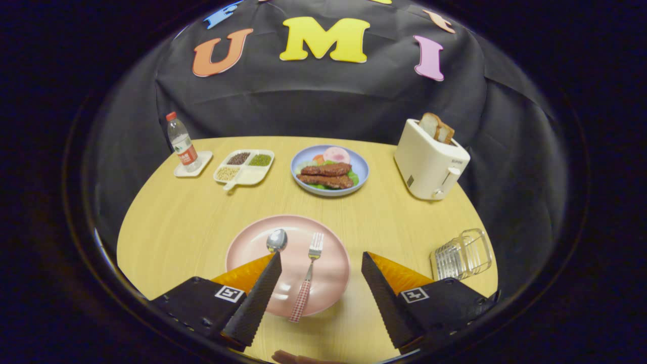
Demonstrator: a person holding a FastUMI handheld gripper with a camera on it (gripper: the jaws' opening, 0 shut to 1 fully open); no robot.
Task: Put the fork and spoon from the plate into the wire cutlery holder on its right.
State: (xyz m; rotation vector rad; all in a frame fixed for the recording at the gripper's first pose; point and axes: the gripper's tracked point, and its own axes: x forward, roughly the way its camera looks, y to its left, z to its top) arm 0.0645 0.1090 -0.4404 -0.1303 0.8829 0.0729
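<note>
The gripper (319, 260) is hovering low over the near edge of the wooden surface (172, 222), its two fingers standing wide apart with nothing held between them. Between and just ahead of the fingers, a pink plate (252, 245) is sitting on the surface. The fork (309, 273) is lying on the plate in the gap between the fingers, its checked handle reaching over the plate's near rim and its tines pointing away. The spoon (276, 240) is lying just left of the fork, its bowl showing past the tip of the left finger while its handle is hiding behind that finger. To the right of the plate, beyond the right finger, the wire cutlery holder (462, 254) is standing near the surface's edge, apart from the plate.

Farther back, a blue plate (361, 172) is carrying slices of browned meat, greens and a pink round piece. To its left a divided tray (252, 176) is holding beans and grains in separate compartments, and left of that a water bottle (182, 143) is standing upright on a small coaster (194, 169). At the far right a cream toaster (429, 164) is standing with bread slices (437, 127) sticking out of its top.
</note>
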